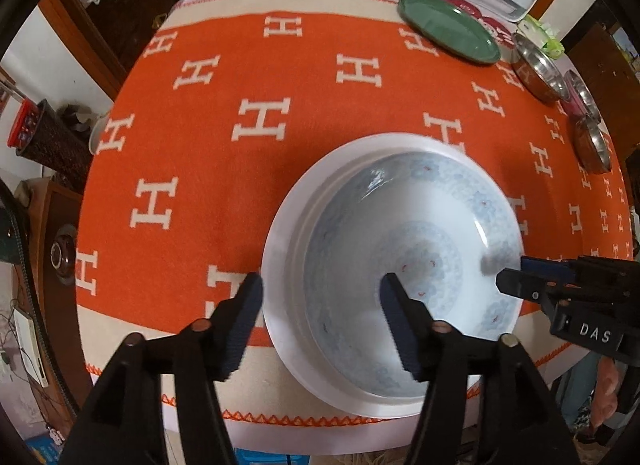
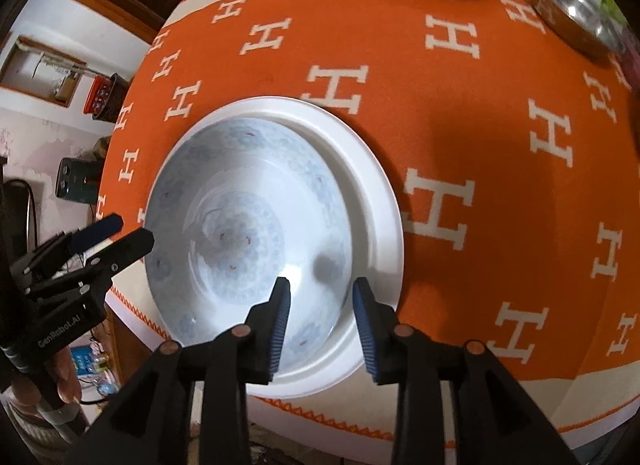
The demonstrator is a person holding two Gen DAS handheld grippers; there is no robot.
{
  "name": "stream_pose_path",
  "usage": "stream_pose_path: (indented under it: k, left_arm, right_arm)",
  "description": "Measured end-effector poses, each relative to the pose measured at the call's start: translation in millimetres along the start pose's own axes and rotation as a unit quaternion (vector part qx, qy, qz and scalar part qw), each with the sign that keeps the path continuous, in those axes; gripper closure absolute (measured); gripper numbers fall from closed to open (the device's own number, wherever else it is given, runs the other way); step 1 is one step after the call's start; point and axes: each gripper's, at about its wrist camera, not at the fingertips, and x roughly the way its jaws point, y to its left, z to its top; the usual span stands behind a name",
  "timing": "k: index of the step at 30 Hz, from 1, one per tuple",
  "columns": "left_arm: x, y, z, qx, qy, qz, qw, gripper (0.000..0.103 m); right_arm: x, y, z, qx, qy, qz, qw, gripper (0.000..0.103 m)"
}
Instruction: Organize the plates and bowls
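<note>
**Both jaws slack over the nested bowl**

The left gripper has its jaws wide, straddling the bowl's left rim without pressing it. The right gripper has its jaws narrower, open astride the bowl's right rim, nothing gripped.

The bowl, glazed with a pale blue pattern, sits empty inside a white plate near the front edge of the desk. It looks hard, slick and breakable, probably weighty; the rim is the likely hold.

Beyond the bowl lie an empty green plate and steel bowls.
</note>
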Motion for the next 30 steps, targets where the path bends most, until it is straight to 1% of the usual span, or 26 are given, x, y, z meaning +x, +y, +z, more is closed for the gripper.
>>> stream_pose_path:
  k: [3,7,14,19,25,28,30]
  left_arm:
    - [-8.1,-5.5,-0.6,0.005,-0.014,0.007,0.9999,0.029]
    - [-19.1,-13.7,-3.6,0.018,-0.025,0.012,0.9995,0.026]
    - [-39.7,-24.1,-9.0,0.031,-0.054,0.024,0.9978,0.017]
    - [-44.0,-26.6,-10.8,0.025,-0.054,0.014,0.9981,0.017]
    - [-52.9,-30.7,-12.8,0.024,-0.066,0.004,0.9975,0.017]
    - [-58.7,-33.2,-11.3,0.024,-0.077,0.002,0.9968,0.017]
    - [-62.8,-35.5,-9.0,0.027,-0.081,-0.002,0.9964,0.017]
  right_arm:
    - [-8.1,4.2,-2.8,-0.016,-0.007,-0.01,1.0,0.07]
    - [-16.1,6.9,-8.4,-0.022,-0.011,-0.007,1.0,0.07]
    - [-26.3,2.8,-17.3,-0.016,-0.023,-0.001,1.0,0.07]
    - [-33.5,2.1,-23.6,-0.018,-0.04,0.018,0.999,0.07]
    - [-49.9,4.8,-27.5,-0.016,-0.08,0.012,0.997,0.07]
    - [-57.6,4.8,-28.3,-0.012,-0.099,0.005,0.995,0.064]
    - [-62.9,6.0,-28.6,-0.014,-0.111,0.001,0.994,0.063]
